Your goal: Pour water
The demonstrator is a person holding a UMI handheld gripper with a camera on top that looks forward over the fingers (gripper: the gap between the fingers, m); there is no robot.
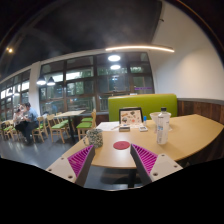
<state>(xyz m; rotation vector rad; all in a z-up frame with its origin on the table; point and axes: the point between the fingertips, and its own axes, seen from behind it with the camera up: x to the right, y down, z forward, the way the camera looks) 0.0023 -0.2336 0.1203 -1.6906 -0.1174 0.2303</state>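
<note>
Gripper [110, 165] hung above the table [190, 135], fingers spread wide and holding nothing.

A clear cup [161, 127] stood beyond the right finger, a pink coaster [121, 145] ahead between them. Best to approach the cup level, centred, and close slowly.

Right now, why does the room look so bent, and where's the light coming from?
Gripper view: wide-angle lens bows the table edge and the windows; ceiling lamps glare white; beyond the windows it is dark; the open tool sits in shade.

Two dark fingers [82, 163] w/ ribbed magenta pads [146, 157].
</note>
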